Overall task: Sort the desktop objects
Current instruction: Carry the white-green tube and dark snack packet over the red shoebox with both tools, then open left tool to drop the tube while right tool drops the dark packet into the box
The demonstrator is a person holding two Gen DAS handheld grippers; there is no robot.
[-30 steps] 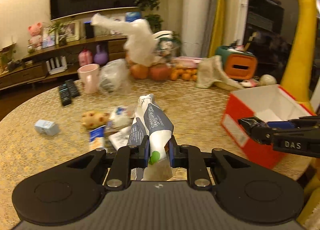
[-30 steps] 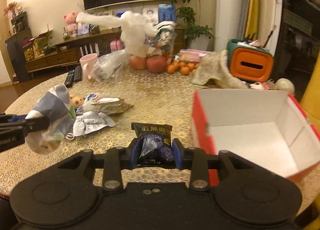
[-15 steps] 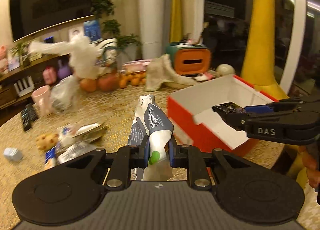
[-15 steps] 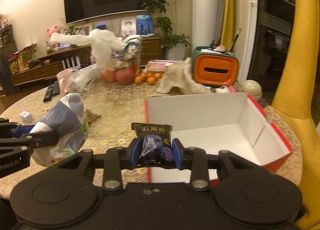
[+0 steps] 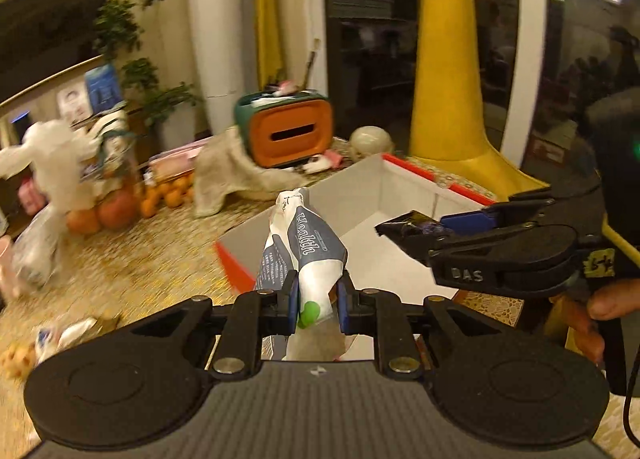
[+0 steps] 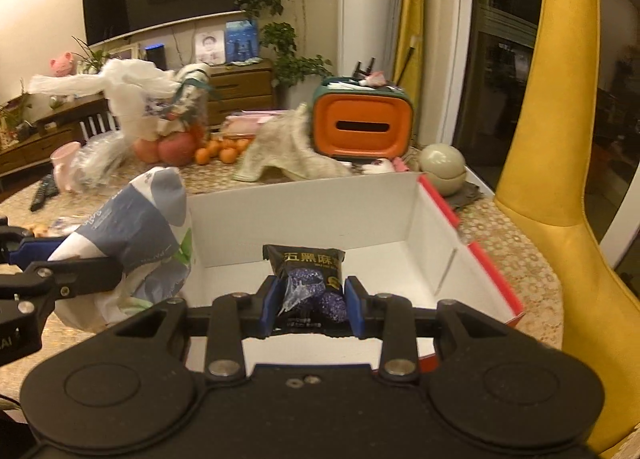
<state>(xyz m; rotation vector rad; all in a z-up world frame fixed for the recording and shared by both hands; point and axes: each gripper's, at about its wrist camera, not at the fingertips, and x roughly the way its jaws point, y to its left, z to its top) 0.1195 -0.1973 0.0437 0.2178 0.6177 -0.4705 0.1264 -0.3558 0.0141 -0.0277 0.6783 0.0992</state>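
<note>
My left gripper is shut on a crumpled white and grey-blue snack bag, held up at the near left corner of a red box with a white inside. In the right wrist view the same bag hangs at the left beside the box. My right gripper is shut on a small black packet with purple print, held over the box's near side. The left wrist view shows that packet above the box's white floor.
A round table with a gold patterned cloth carries an orange tissue box, a beige cloth, oranges, a pink cup, remotes and loose wrappers. A yellow giraffe figure stands right of the box.
Both grippers have swung right with their loads. The red box has come from the right side to straight ahead, and the packet now hangs over its inside.
</note>
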